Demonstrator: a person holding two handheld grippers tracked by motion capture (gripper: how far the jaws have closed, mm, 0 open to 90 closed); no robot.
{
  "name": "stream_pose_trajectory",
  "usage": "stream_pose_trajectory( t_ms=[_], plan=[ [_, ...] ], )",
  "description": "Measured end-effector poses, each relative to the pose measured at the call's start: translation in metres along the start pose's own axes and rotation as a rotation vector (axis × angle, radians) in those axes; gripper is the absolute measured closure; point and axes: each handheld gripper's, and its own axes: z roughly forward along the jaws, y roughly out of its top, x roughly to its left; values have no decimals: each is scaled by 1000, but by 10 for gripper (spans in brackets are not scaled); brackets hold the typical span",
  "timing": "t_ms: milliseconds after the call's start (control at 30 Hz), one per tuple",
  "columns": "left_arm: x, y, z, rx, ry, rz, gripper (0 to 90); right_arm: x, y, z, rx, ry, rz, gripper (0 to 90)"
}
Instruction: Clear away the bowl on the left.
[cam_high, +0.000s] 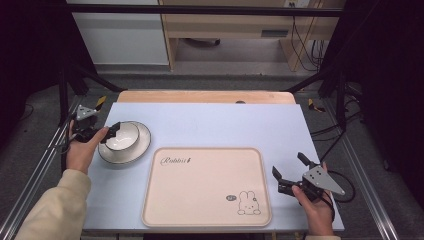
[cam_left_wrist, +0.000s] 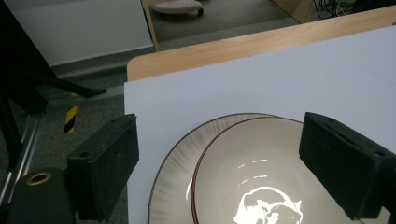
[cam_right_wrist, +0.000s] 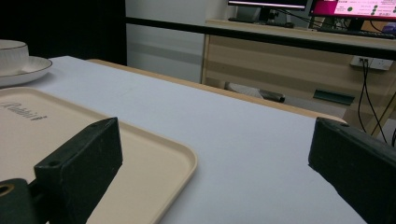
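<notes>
A bowl (cam_high: 121, 135) was seen nested on a plate (cam_high: 142, 142) at the bench's (cam_high: 215, 125) left, beside a tray (cam_high: 200, 200) marked "Rabbit" with a rabbit drawing. The left gripper (cam_high: 114, 131) was held open with its fingers (cam_left_wrist: 105, 163) astride the bowl's rim, the right gripper (cam_high: 289, 172) open over bare bench. The bowl was judged ceramic: stiff, slick, breakable, best pinched at the rim.

Bowl (cam_left_wrist: 252, 177): near half cut off by bottom edge in left gripper view.
Tray (cam_right_wrist: 70, 140): near side cut off in right gripper view; its small round mark illegible from above.
</notes>
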Motion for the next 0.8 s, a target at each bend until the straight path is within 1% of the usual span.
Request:
stream_pose_trajectory(
  t_ms=[67, 100, 133, 167, 200, 233, 267, 300, 333, 367, 400, 433, 467, 500, 533, 600, 667, 767, 800],
  plan=[
    [0, -1, 0, 16, 3, -6, 135, 0, 0, 0, -4, 2, 0, 31],
    [0, -1, 0, 16, 3, -6, 158, 0, 0, 0, -4, 2, 0, 31],
    [0, -1, 0, 27, 6, -5, 158, 1, 1, 0, -4, 4, 1, 31],
    [0, -1, 0, 33, 11, -10, 173, 1, 1, 0, -7, 6, 1, 31],
    [0, -1, 0, 33, 8, -18, 182, 2, 2, 0, -10, 9, -6, 31],
    [-1, -1, 1, 34, 3, -26, 193, 2, 2, 0, -9, 12, -2, 31],
    [-3, -1, 2, 43, 3, -29, 226, 2, 2, 1, -10, 19, -4, 31],
    [-3, -1, 2, 43, 3, -29, 245, 2, 2, 1, -10, 19, -4, 31],
    [-4, -1, 3, 53, 5, -29, 269, 2, 1, 1, -4, 21, -3, 31],
    [-4, -2, 4, 67, 9, -25, 269, 2, 1, 1, -4, 21, -3, 31],
    [-5, -2, 5, 78, 11, -24, 305, 1, 0, 2, 2, 21, -4, 30],
    [-5, -3, 6, 90, 15, -20, 305, 1, 0, 2, 2, 21, -4, 30],
    [-4, -4, 8, 103, 32, -27, 319, 2, 1, 3, 4, 23, -10, 30],
    [-4, -4, 8, 103, 32, -27, 341, 2, 1, 3, 4, 23, -10, 30],
    [-2, -5, 10, 117, 32, -36, 363, 3, 1, 4, 4, 26, -15, 30],
    [0, -7, 11, 131, 53, -37, 391, 4, 1, 6, 10, 29, -15, 30],
    [3, -10, 13, 141, 46, -55, 424, 4, 0, 7, 14, 31, -19, 30],
    [6, -13, 14, 155, 50, -61, 448, 4, 0, 8, 13, 32, -12, 30],
    [9, -16, 16, 156, 46, -74, 459, 3, -1, 9, 13, 35, -6, 30]
  ],
)
